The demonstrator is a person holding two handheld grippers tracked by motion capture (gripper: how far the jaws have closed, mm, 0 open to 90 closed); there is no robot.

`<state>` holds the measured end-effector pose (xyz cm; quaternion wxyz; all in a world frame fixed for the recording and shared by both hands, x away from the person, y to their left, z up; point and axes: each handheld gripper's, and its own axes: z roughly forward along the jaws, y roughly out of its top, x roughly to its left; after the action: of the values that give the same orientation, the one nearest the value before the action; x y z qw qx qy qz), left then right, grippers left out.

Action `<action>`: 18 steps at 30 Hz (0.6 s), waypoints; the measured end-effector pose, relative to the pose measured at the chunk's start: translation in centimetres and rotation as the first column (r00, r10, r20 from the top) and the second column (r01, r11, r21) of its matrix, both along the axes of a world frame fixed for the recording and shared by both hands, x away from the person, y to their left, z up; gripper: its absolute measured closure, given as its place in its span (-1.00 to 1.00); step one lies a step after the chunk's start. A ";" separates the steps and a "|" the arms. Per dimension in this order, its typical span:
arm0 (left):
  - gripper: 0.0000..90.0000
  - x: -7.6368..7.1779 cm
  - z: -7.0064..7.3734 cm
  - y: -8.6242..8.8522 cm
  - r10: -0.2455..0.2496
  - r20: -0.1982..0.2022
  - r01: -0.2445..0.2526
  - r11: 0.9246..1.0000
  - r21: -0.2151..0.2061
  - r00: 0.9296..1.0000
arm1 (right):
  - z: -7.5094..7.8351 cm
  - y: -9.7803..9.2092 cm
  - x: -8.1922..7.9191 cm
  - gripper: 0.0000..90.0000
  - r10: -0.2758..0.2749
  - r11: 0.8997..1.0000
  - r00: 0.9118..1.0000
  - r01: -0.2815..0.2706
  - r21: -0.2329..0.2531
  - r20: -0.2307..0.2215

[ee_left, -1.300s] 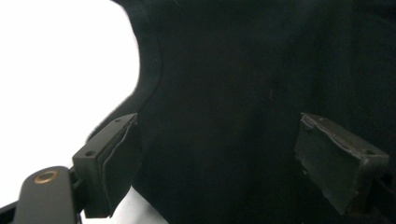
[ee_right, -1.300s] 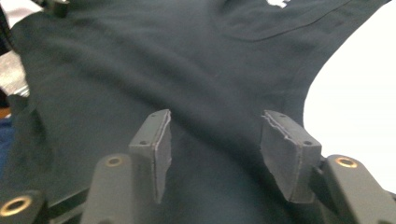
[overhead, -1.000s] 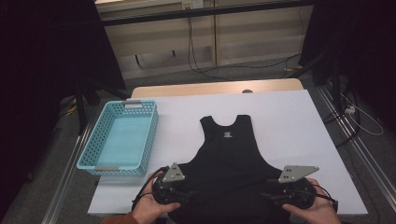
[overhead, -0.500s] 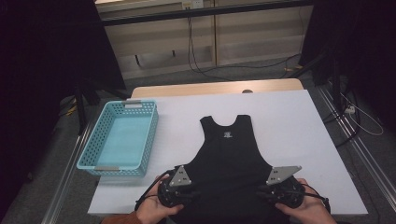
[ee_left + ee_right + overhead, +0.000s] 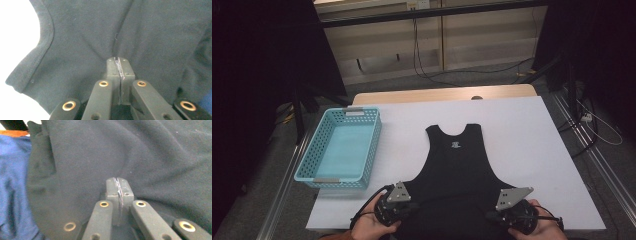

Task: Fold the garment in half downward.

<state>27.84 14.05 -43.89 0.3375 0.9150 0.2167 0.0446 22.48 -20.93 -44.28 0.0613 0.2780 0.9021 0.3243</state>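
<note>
At nine o'clock on the white table sits a turquoise basket, its walls pierced with small holes and a grey tab on each short rim; if the tabs carry writing, it is too small to read. Just right of the basket, from the middle of the table down to six o'clock, a black sleeveless top lies flat with its neckline toward twelve o'clock. A small pale mark sits just under the neckline, a label or print, too small and blurred to read.

At seven o'clock the left gripper rests on the top's near left corner, held by a hand. In the left gripper view its jaws are pressed together, with black cloth gathering into folds at their tips, so they look to be pinching the fabric.

At five o'clock the right gripper sits on the near right corner. In the right gripper view its jaws are likewise pressed together at a crease in the cloth, with blue fabric at nine o'clock of that view.
</note>
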 end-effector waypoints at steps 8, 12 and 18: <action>0.98 -0.9 0.0 0.7 -0.016 -0.073 0.015 1.000 -0.015 0.997 | 0.0 1.0 -1.6 1.00 0.061 0.998 0.998 -0.061 0.019 -0.022; 0.98 -1.5 0.0 1.1 -0.028 -0.093 0.026 1.000 -0.017 0.995 | -0.2 1.5 -2.5 1.00 0.063 0.998 0.997 -0.062 0.023 -0.043; 0.98 -2.6 0.1 1.3 -0.028 -0.120 0.024 0.999 -0.035 0.992 | 0.1 1.1 -2.6 0.82 0.021 0.997 0.999 -0.018 0.073 -0.031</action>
<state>25.28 15.39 -43.83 0.3398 0.9129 0.2253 -0.0186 19.91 -19.79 -44.16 0.0336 0.2765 0.8932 0.3530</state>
